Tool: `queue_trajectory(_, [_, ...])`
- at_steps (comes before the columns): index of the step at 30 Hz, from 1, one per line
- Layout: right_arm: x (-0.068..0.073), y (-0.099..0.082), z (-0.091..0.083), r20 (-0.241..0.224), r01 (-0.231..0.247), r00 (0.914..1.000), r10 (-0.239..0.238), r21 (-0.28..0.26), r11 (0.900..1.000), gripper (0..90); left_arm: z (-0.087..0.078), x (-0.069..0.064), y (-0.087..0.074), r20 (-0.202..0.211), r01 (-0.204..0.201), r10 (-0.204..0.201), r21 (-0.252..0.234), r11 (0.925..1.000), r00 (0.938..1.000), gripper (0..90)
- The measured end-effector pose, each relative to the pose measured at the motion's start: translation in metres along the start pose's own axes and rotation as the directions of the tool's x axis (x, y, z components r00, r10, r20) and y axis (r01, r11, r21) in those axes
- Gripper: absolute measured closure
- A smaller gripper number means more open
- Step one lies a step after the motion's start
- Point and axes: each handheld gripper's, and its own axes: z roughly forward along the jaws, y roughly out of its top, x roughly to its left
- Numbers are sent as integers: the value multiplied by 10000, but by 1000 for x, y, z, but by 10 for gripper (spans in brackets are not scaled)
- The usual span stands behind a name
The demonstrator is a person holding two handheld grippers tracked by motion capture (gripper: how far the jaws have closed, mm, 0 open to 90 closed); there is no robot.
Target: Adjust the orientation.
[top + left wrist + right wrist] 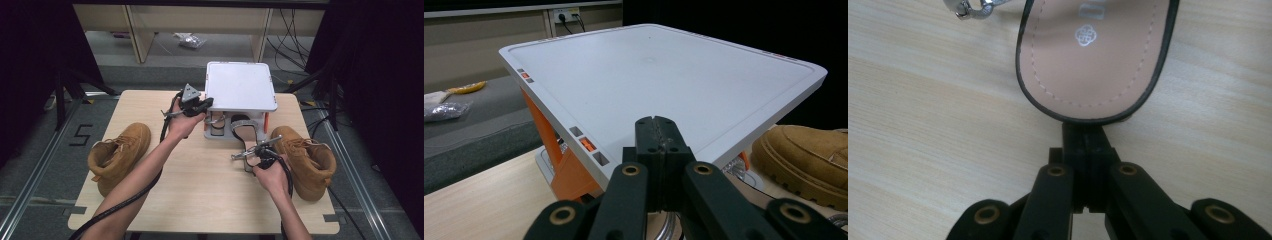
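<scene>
A black sandal [244, 131] with a tan insole [1093, 55] lies on the wooden table [200, 175], its toe under a white two-tier rack [241, 85]. My right gripper [250, 161] points at its heel. In the right gripper view the right gripper [1083, 131] has its jaws pressed together, with the tips right at the sandal's heel rim. Whether they pinch any part of it is hidden. My left gripper [207, 103] is shut and empty at the rack's front left corner. In the left gripper view the left gripper [658, 122] sits just above the rack's white top [664, 75].
A second sandal [216, 125] lies on the rack's lower shelf. One tan boot [120, 152] lies at the table's left edge and another [307, 160] at the right, close to my right hand. Orange legs [569, 170] hold up the rack's top.
</scene>
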Motion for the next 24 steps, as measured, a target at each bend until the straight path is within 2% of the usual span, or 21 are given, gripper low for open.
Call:
queue_trajectory(3, [1, 0, 2, -50, -45, 10000, 45, 44, 10000, 900, 0, 0, 0, -15, -13, 13, 31, 10000, 10000, 898])
queue_trajectory(6, [0, 1, 3, -78, 270, 9996, -270, -32, 9996, 900, 0, 0, 1, -7, -6, 6, 70, 10000, 10000, 899])
queue_trajectory(8, [2, 1, 3, -120, -76, 9999, 76, 17, 10000, 900, 0, -1, 1, -23, -57, 57, 128, 9999, 10000, 899])
queue_trajectory(10, [4, 2, 3, -218, -157, 9996, 157, 2, 9999, 900, 0, -1, 2, -26, -75, 76, 141, 9999, 10000, 899])
queue_trajectory(11, [2, 2, 4, -271, 93, 9996, -96, -93, 9999, 900, 0, -1, 2, -25, -79, 79, 150, 9999, 10000, 899])
queue_trajectory(12, [2, 3, 6, -159, 72, 9998, -76, -236, 9997, 900, 0, -1, 2, -14, -70, 70, 155, 9999, 10000, 899])
queue_trajectory(14, [5, 4, 5, -411, -183, 9990, 173, -257, 9995, 900, 0, 0, 2, -4, -60, 60, 143, 9999, 10000, 899])
queue_trajectory(16, [4, 5, 5, -616, -211, 9979, 190, -327, 9992, 900, 0, 0, 2, -19, -115, 116, 153, 9998, 9999, 899])
queue_trajectory(17, [4, 6, 5, -604, -218, 9980, 184, -561, 9982, 900, 0, 0, 2, -11, -99, 99, 151, 9998, 10000, 899])
queue_trajectory(18, [5, 7, 4, -583, -384, 9977, 353, -528, 9979, 900, 0, 0, 2, -4, -87, 87, 156, 9998, 10000, 899])
queue_trajectory(24, [6, 15, 3, -651, -489, 9969, 442, -718, 9962, 900, 0, 0, 2, 5, -39, 39, 152, 9999, 10000, 899])
